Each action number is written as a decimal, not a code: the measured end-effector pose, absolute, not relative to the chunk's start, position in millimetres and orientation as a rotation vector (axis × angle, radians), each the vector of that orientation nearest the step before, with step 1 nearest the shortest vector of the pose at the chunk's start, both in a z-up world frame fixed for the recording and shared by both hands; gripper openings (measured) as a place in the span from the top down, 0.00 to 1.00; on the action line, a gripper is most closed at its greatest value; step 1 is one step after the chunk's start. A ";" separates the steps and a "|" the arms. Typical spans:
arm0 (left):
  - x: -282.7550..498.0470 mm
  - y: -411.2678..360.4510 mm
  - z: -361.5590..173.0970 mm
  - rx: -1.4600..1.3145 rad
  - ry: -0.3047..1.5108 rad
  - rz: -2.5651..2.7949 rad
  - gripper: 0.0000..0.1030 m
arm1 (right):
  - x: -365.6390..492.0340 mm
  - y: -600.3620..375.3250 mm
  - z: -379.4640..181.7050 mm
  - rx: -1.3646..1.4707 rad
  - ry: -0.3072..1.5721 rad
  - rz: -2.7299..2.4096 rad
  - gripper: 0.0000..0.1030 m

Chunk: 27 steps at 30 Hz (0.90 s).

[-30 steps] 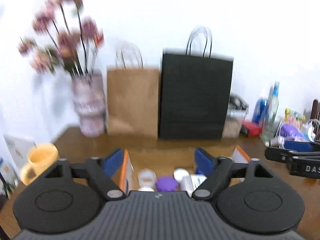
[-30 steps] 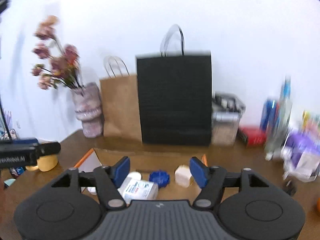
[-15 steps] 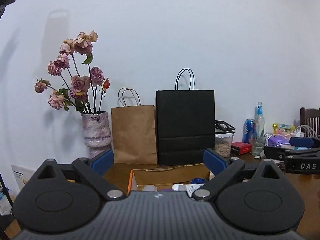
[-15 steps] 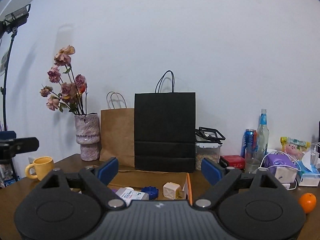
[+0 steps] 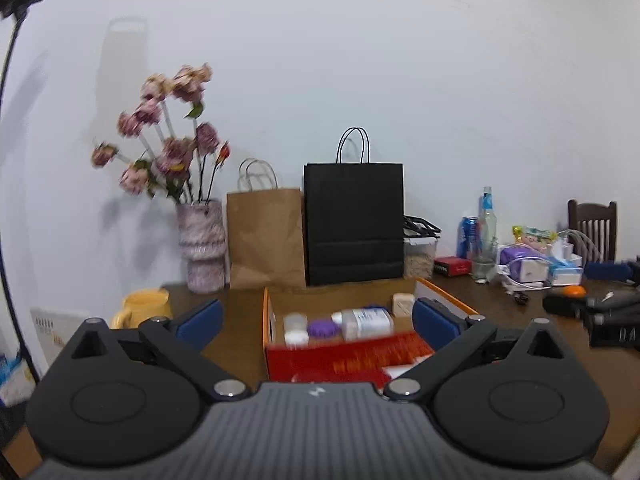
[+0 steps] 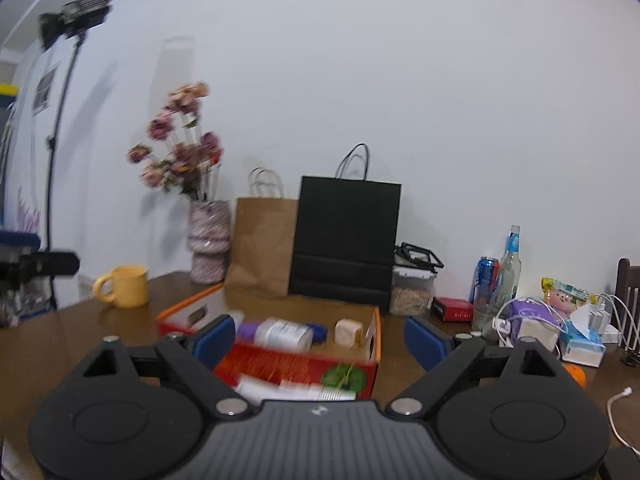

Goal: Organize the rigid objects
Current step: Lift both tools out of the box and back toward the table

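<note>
The open orange-and-red cardboard box point(image 5: 276, 320) sits on the brown wooden table point(image 5: 240, 332), directly ahead of and slightly below both grippers, its red near wall closest and its long axis running away toward the wall. The left gripper point(image 5: 316, 316) has just been spreading its blue-padded jaws, which now stand wide on either side of the box's width with nothing between the pads; the right gripper point(image 6: 320, 336) has likewise just been opening and holds nothing. From the left view the box lies centred between the jaws; from the right view it lies a little left of centre, so I judge the left hand better lined up. Inside, going back: a white bottle with a printed label point(image 5: 366, 322) lying on its side, long axis crosswise, beside a purple round lid point(image 5: 322, 328) and small white jars point(image 5: 295, 326); farther in, a cream cube point(image 5: 403, 303) near the far right corner. Behind the box stand a brown paper bag point(image 5: 264, 236) and a black paper bag point(image 5: 354, 224).
</note>
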<state>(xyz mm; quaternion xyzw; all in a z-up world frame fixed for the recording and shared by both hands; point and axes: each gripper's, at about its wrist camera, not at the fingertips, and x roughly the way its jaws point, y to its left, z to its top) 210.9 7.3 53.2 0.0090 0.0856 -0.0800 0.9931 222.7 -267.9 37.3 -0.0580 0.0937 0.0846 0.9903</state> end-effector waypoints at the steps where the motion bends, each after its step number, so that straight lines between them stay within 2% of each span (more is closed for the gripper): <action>1: 195.5 12.5 48.3 -0.009 0.165 -0.170 0.00 | 205.6 -266.5 31.8 -0.136 0.183 0.173 0.11; 6: 124.9 35.0 12.2 -0.042 0.192 -0.158 0.00 | 122.2 -267.1 -0.2 -0.095 0.210 0.174 0.11; 9: 116.4 37.1 0.3 -0.030 0.254 -0.139 0.00 | 99.8 -271.4 -17.7 -0.048 0.251 0.178 0.10; 18: 143.9 33.6 -13.6 -0.069 0.307 -0.174 0.00 | 126.8 -244.5 -30.4 -0.069 0.302 0.238 0.10; 27: 183.7 50.2 -29.3 -0.062 0.381 -0.100 0.00 | 209.3 -189.3 -57.5 -0.053 0.439 0.330 0.15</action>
